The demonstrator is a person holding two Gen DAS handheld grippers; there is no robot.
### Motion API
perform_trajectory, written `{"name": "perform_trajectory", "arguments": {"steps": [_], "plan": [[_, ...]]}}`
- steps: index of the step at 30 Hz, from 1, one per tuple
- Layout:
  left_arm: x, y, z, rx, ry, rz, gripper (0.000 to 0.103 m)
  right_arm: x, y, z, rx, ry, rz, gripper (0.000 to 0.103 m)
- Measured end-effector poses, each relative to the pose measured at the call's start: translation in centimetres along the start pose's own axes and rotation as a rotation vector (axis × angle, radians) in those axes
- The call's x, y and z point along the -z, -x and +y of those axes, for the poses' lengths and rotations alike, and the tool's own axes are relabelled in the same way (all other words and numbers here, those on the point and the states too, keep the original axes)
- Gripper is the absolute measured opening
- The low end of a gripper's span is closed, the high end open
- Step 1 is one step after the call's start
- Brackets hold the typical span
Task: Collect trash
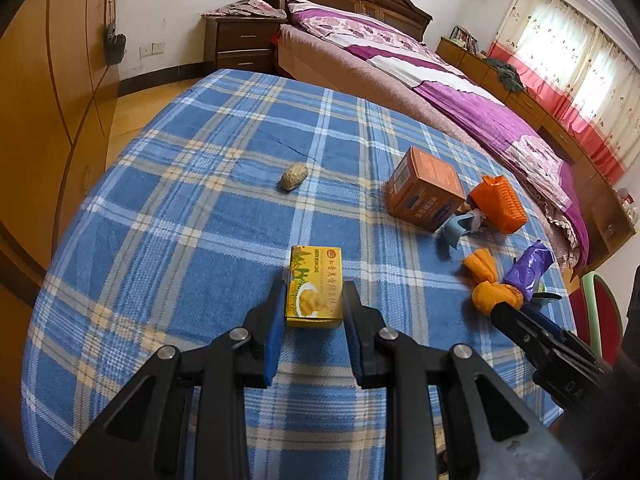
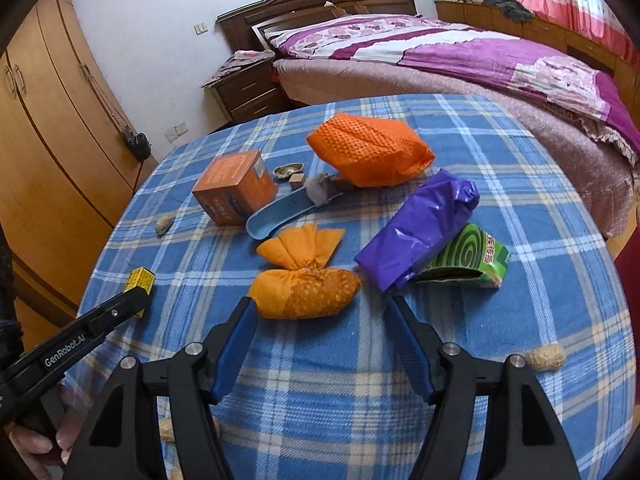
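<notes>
Bedroom with a wooden wardrobe [image 2: 52,128] on one side and one big bed [image 2: 460,60] under a purple quilt, two dark nightstands [image 1: 244,40] by the headboard. Closer stands the worktop [image 1: 192,168], covered in blue plaid cloth, with the trash scattered over it.

Counting from the biggest: one orange mesh bag [image 2: 370,152], one purple bag [image 2: 420,224] lying partly over one green coil box [image 2: 468,258], one orange carton [image 2: 234,186], one knotted orange wrapper [image 2: 306,276], one blue scoop-shaped piece [image 2: 276,216] with a grey wad [image 2: 320,190] at its far end, and one yellow cake box [image 1: 315,286]. Small beige lumps lie about: one [image 1: 294,176] far out on the cloth and one [image 2: 546,356] near the right edge.

Left gripper [image 1: 314,308] has its jaws pinching the yellow cake box by both long sides, near the worktop's left part. Right gripper [image 2: 320,320] hangs with jaws spread wide, just short of the knotted orange wrapper, not touching it.
</notes>
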State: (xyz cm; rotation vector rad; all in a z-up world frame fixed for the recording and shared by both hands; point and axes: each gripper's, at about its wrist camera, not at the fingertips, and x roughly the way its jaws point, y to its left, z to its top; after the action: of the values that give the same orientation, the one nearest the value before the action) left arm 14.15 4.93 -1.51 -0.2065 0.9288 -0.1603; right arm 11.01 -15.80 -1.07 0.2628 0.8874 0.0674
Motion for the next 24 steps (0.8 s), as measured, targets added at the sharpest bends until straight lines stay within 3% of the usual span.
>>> {"name": "perform_trajectory", "arguments": {"steps": [3, 8, 14, 24], "plan": [[0.1, -0.2, 0.0, 0.002, 0.000, 0.005, 0.027, 0.1, -0.1, 0.3, 0.031, 0.025, -0.009, 0.064], [0.2, -0.3, 0.0, 0.000, 0.000, 0.004, 0.028, 0.2, 0.0, 0.2, 0.078, 0.050, -0.023, 0.037], [0.2, -0.2, -0.1, 0.002, -0.001, 0.005, 0.028, 0.1, 0.1, -0.9, 0.080, 0.038, -0.026, 0.012], [0.6, 0.7, -1.4, 0.013, -0.023, -0.006, 0.028, 0.7, 0.7, -2.0, 0.012, -0.008, -0.028, 0.005]]}}
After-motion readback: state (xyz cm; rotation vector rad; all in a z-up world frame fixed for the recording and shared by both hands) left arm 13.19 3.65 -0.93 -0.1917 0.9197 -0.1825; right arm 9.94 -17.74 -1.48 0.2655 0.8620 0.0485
